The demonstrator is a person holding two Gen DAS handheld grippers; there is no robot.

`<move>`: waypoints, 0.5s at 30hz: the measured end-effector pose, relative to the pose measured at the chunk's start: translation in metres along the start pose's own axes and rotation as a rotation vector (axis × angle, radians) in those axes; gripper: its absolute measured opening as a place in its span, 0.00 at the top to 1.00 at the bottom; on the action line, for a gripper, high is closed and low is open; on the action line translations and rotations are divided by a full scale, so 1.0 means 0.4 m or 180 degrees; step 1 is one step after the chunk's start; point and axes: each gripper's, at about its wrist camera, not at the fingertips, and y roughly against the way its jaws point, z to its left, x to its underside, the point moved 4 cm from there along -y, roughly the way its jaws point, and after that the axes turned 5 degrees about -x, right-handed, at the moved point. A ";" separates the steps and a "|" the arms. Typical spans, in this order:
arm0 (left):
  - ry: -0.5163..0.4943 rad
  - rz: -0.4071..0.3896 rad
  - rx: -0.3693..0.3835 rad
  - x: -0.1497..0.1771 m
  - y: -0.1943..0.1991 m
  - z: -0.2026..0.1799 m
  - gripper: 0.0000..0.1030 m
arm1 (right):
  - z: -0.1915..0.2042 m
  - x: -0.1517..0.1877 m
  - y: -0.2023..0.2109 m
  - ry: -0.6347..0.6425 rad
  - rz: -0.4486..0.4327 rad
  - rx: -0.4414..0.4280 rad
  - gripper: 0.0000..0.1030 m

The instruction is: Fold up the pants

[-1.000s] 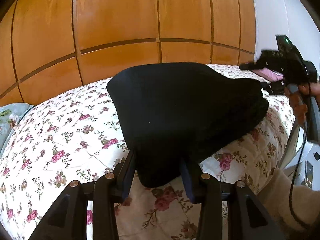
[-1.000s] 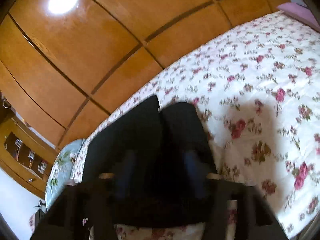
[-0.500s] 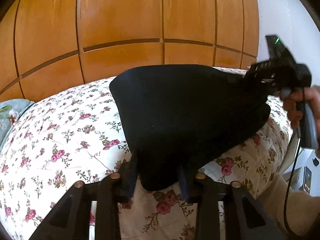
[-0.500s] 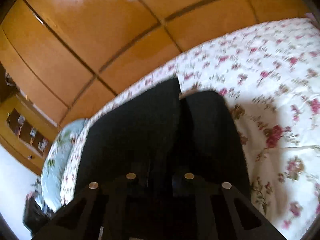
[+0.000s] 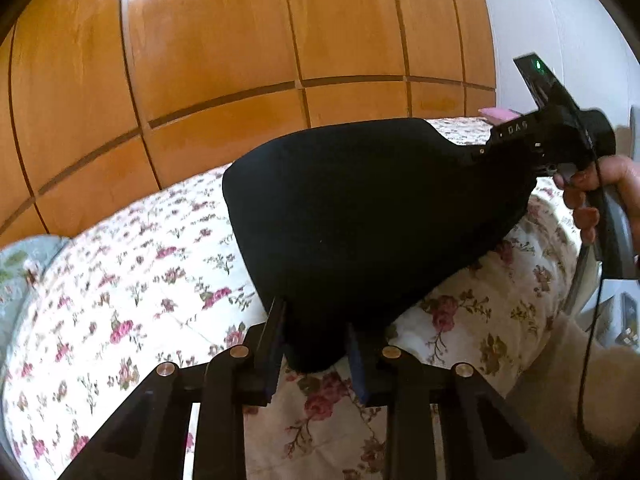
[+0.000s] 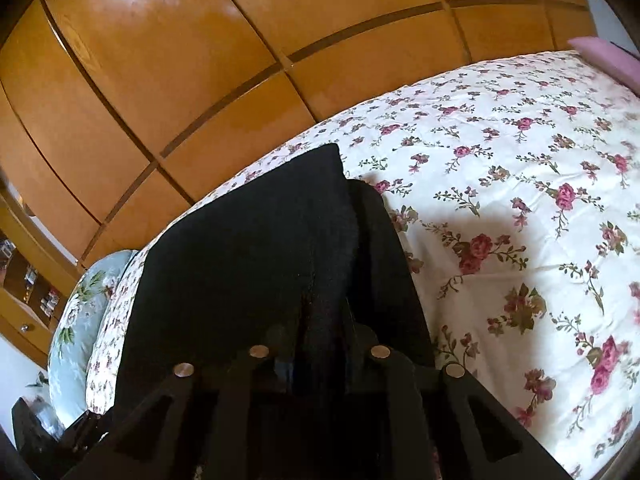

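Observation:
The black pants (image 5: 368, 208) hang stretched between my two grippers above a floral bedspread (image 5: 132, 280). My left gripper (image 5: 316, 336) is shut on the near lower edge of the cloth. In the left wrist view my right gripper (image 5: 496, 148) holds the far right end, a hand on its handle. In the right wrist view the pants (image 6: 248, 264) fill the lower left, with a second layer draped to the right, and my right gripper (image 6: 320, 332) is shut on a bunched fold. The cloth hides the fingertips of both.
The bed (image 6: 520, 200) stretches away to the right. A wooden panelled wardrobe (image 5: 240, 40) stands close behind it. A pink pillow (image 6: 604, 56) lies at the far right, a pale blue floral pillow (image 6: 76, 320) at the left. A wooden shelf unit (image 6: 24, 280) stands far left.
Both grippers have lifted the pants a little and kept their hold. The right gripper has tilted down, and the cloth now hangs more taut.

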 end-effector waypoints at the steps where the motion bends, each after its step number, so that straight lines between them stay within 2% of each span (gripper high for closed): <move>1: 0.0075 0.0018 0.0069 0.001 0.006 0.013 0.73 | 0.001 -0.002 0.002 0.0015 0.0018 0.0003 0.82; 4: 0.0438 0.0050 0.0320 -0.011 0.036 0.069 0.73 | 0.004 -0.019 0.028 0.0053 0.0060 0.0088 0.71; 7: 0.0659 -0.0029 0.0383 -0.052 0.059 0.114 0.72 | 0.025 -0.046 0.076 0.0223 -0.0132 0.0265 0.68; 10: 0.0622 -0.0137 0.0413 -0.125 0.057 0.118 0.71 | 0.087 -0.093 0.106 0.0517 -0.0219 0.0116 0.68; 13: 0.0664 -0.0170 0.0522 -0.209 0.019 0.115 0.72 | 0.158 -0.132 0.075 0.0797 -0.0086 -0.0036 0.68; 15: 0.0673 -0.0067 0.0631 -0.249 -0.005 0.106 0.72 | 0.189 -0.144 0.032 0.0967 0.0078 0.0034 0.68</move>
